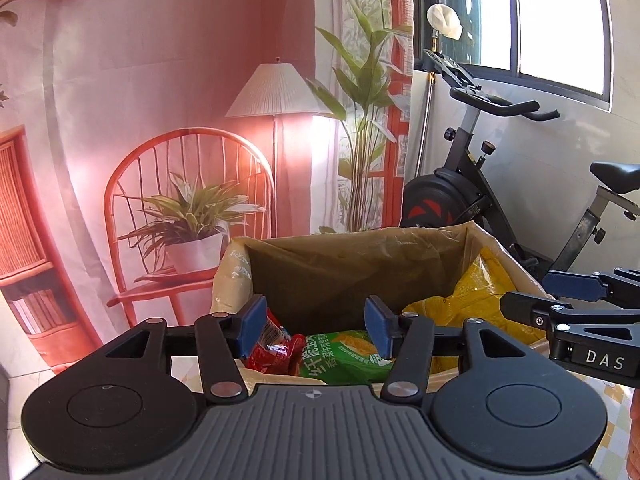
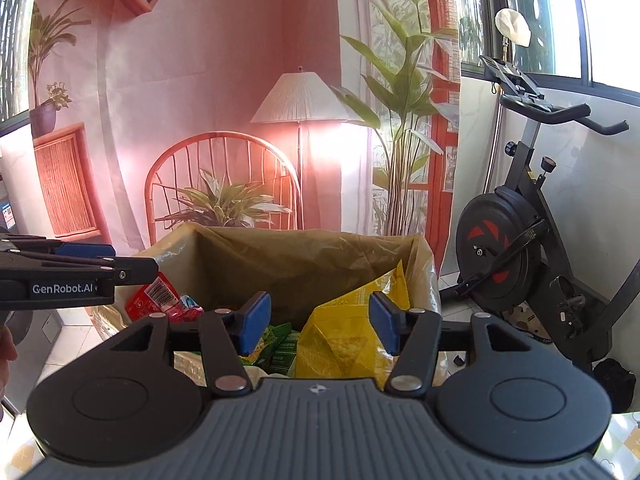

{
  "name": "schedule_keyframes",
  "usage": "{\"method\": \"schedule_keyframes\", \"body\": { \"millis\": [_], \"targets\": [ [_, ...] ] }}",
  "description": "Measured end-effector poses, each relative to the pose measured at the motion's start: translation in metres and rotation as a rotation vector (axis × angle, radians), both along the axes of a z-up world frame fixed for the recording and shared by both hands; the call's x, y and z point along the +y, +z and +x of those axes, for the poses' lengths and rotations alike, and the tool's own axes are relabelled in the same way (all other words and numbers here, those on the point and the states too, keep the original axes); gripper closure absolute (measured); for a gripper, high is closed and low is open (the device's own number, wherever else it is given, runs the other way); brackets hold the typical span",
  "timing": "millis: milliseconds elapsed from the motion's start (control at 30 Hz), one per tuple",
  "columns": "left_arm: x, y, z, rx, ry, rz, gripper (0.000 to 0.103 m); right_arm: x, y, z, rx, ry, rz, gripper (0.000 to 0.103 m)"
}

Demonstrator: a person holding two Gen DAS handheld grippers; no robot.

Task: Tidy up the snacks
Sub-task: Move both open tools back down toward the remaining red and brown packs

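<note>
A box lined with a tan plastic bag (image 1: 340, 264) holds snack packs: a red pack (image 1: 276, 354), a green pack (image 1: 348, 354) and a big yellow bag (image 1: 480, 300). My left gripper (image 1: 316, 326) is open and empty, hovering over the near rim above the red and green packs. In the right wrist view the same lined box (image 2: 288, 256) shows the yellow bag (image 2: 344, 336), green packs (image 2: 280, 344) and the red pack (image 2: 156, 294). My right gripper (image 2: 318, 322) is open and empty above the yellow bag. Each gripper shows at the other view's edge.
An exercise bike (image 1: 472, 184) (image 2: 520, 248) stands close to the right of the box. A printed backdrop with chair, lamp and plants (image 1: 192, 200) hangs behind it. A window (image 1: 560, 20) is at the upper right. Tiled floor (image 2: 460, 304) lies around the box.
</note>
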State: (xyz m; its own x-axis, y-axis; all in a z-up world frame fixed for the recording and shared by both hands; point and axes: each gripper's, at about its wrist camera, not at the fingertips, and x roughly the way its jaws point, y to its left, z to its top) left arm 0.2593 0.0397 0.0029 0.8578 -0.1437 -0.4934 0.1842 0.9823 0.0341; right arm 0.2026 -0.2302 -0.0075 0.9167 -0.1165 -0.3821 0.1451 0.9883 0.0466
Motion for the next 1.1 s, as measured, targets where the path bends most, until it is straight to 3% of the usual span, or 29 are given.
{"method": "schedule_keyframes", "body": {
  "millis": [333, 733, 1100],
  "targets": [
    [-0.011, 0.000, -0.068, 0.000, -0.045, 0.010, 0.042, -0.010, -0.012, -0.073, 0.026, -0.034, 0.043, 0.045],
    [-0.007, -0.040, -0.115, 0.087, -0.048, 0.006, 0.042, -0.026, -0.058, -0.130, 0.092, -0.064, 0.090, 0.045],
    [0.004, -0.090, -0.137, 0.146, -0.016, 0.000, 0.042, -0.032, -0.115, -0.154, 0.184, -0.083, 0.128, 0.045]
  ]
}}
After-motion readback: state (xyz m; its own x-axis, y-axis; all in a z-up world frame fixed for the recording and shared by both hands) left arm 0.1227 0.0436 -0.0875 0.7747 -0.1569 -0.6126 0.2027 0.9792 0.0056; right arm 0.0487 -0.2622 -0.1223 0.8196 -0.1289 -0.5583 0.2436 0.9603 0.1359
